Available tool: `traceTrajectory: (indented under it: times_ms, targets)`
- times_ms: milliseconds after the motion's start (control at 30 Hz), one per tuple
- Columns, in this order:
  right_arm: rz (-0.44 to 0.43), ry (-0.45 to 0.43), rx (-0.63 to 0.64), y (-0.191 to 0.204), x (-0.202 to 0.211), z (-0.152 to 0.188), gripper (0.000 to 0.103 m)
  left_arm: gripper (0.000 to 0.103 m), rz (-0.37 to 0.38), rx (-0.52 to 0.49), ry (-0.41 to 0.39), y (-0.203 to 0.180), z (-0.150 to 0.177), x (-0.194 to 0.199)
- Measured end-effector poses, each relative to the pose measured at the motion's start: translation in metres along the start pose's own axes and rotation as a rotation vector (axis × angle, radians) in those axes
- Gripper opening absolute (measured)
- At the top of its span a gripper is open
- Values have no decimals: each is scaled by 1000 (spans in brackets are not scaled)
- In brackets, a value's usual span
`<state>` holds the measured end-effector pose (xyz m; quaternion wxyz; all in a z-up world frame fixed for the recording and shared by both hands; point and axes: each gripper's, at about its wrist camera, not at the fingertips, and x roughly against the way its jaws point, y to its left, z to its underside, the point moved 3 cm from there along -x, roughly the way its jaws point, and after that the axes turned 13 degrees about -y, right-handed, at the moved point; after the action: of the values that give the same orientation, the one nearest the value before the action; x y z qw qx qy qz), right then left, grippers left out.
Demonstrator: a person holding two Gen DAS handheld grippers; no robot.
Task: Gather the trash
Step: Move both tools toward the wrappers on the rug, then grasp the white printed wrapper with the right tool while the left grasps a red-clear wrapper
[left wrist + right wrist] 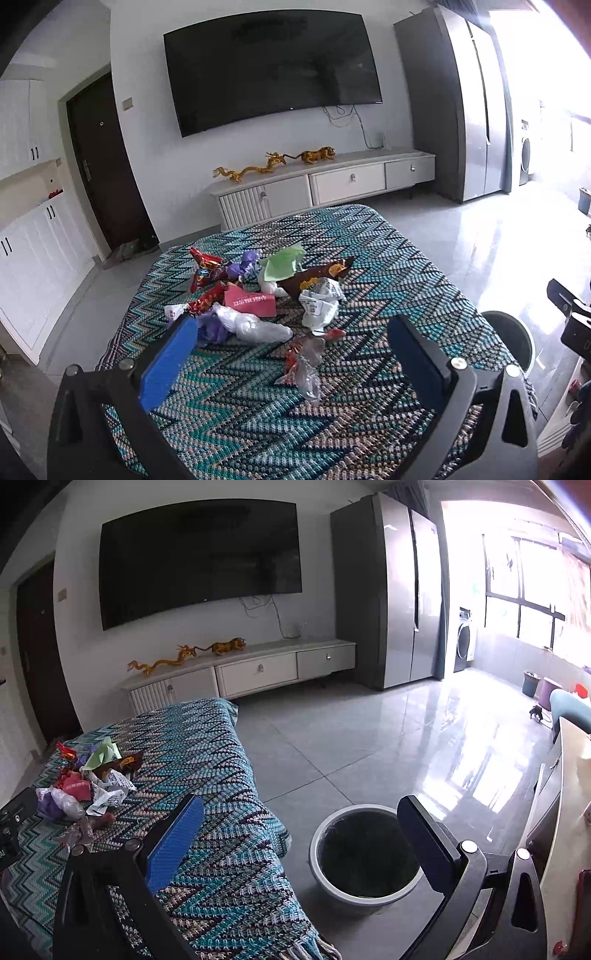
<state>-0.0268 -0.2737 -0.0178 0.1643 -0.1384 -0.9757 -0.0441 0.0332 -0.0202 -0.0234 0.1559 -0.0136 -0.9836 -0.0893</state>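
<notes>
- Left gripper hangs over the near part of the tabletop with its blue-padded fingers spread wide apart and nothing between them.
- On the tabletop's zigzag-patterned knitted cloth, the trash pile lies ahead of that gripper, toward the far left of the cloth.
- At the pile's left are red foil wrappers and a crumpled purple bag, the latter just beside the left finger's tip.
- Near the pile's middle sit a pink packet, a clear white plastic bag and a pale green paper.
- Further right lie a dark brown snack bag and a white printed wrapper touching it.
- Nearest the gripper, a clear wrapper with red print lies a little apart from the rest, between the two fingers in the left wrist view.
- Right gripper is held to the right of the tabletop edge, its fingers also wide apart and holding nothing.
- A round bin with a pale rim and dark inside stands on the grey tiled floor just beside the draped cloth, between the right gripper's fingers in the right wrist view.
- Far across the room, a television hangs above a low white cabinet, with a grey refrigerator to its right.
</notes>
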Motion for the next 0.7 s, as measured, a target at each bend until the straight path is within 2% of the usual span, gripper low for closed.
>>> traceTrajectory:
  times_ms: [267, 467, 600, 700]
  targets:
    - [-60, -9, -18, 5, -9, -3, 103, 103, 2, 49, 25, 28, 2, -18]
    - [-159, 63, -23, 18, -27, -3, 103, 103, -26, 85, 81, 67, 15, -41]
    - [-241, 87, -1, 37, -38, -6, 103, 103, 26, 104, 142, 78, 32, -59]
    - [-316, 132, -13, 53, -54, -6, 94, 103, 96, 97, 181, 69, 44, -68]
